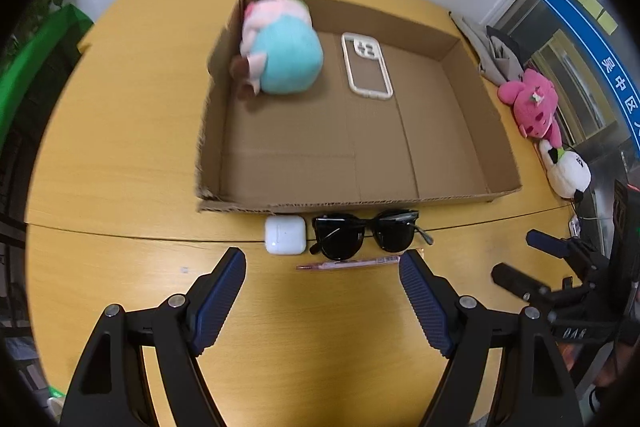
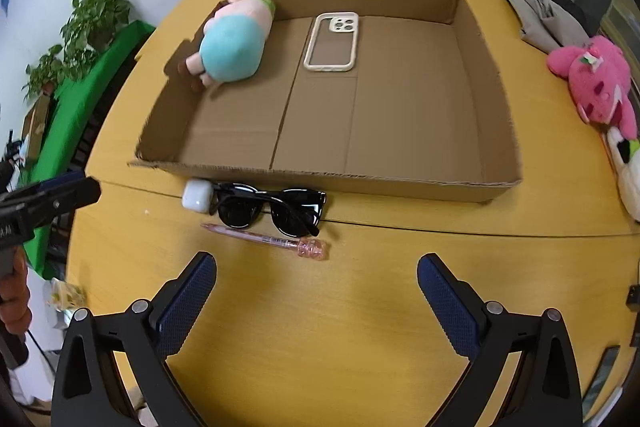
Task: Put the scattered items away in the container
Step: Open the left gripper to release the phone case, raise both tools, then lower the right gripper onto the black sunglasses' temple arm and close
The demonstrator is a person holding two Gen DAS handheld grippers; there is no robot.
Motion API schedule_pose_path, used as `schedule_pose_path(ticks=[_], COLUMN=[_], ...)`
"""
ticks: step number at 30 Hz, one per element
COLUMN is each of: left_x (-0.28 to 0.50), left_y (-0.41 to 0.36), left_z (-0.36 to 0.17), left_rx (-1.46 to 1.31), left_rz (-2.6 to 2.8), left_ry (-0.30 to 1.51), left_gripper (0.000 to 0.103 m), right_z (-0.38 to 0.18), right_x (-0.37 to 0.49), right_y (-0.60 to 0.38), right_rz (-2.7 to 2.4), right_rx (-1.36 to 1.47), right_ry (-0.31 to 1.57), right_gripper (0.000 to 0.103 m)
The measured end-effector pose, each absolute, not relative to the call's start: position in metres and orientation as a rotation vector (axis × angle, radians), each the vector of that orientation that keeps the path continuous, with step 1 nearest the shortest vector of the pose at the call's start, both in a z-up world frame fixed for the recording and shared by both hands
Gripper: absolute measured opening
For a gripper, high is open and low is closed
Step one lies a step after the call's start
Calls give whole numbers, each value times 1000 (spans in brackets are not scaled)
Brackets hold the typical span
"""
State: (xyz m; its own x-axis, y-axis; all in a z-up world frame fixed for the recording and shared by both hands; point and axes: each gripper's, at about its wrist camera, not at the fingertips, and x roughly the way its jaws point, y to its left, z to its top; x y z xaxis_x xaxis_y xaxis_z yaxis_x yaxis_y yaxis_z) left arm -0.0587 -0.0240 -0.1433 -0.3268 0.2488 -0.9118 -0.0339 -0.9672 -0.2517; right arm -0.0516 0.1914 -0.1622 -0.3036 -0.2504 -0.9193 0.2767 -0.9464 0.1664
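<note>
Wooden table, pink pen lying crosswise before cardboard box, both tongs spread apart, empty.

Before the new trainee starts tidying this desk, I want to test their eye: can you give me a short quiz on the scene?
1. True or false: the phone case lies inside the cardboard box.
2. Which item lies nearest the grippers: earbud case, sunglasses or pink pen?
3. How many task items remain outside the box?

Key: 1 true. 2 pink pen. 3 three.
</note>
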Motion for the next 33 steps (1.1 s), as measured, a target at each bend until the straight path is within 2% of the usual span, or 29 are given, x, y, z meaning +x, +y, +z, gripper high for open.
schedule_pose_path(ticks=[9,13,15,16,18,20,21,23,24,26,27,31,33], left_x=[-83,-90,-92,-93,-93,-93,-94,-94,-94,-93,-93,-93,-92], left_y=[-6,4,8,9,8,6,5,3,1,-2,-3,-3,-3], left_z=[-220,-236,-242,-245,-246,-246,-246,-246,-246,-247,-248,-253,-255], left_rx=[-1797,-1822,-1828,-1832,-1821,-1813,-1810,-1805,-1806,-1808,-1807,-1834,-1847], left_rz=[2310,2296,2284,2276,2275,2272,2272,2268,2265,2253,2252,2232,2226], left_ry=[-376,-307,-277,-275,-277,-272,-273,-274,-280,-301,-302,-272,-253], left_gripper=[79,78,73,67,65,60,58,44,42,32,30,9,8], right_z=[-233,-241,-244,-245,-250,-260,-264,-268,-270,-270,-270,-271,-275], right_x=[-61,-69,-74,-77,-82,-85,-86,-86,-86,-86,-87,-90,-92], right_y=[168,164,163,163,162,159,158,158,159,159,158,156,155], right_rz=[-2278,-2297,-2299,-2298,-2284,-2252,-2233,-2219,-2208,-2200,-2197,-2186,-2168], right_rx=[1574,1539,1533,1535,1540,1561,1570,1579,1578,1569,1565,1555,1569], right_ry=[70,92,89,92,109,144,153,167,169,188,203,260,278], right_gripper=[102,101,97,95,89,77,75,68,64,50,48,39,27])
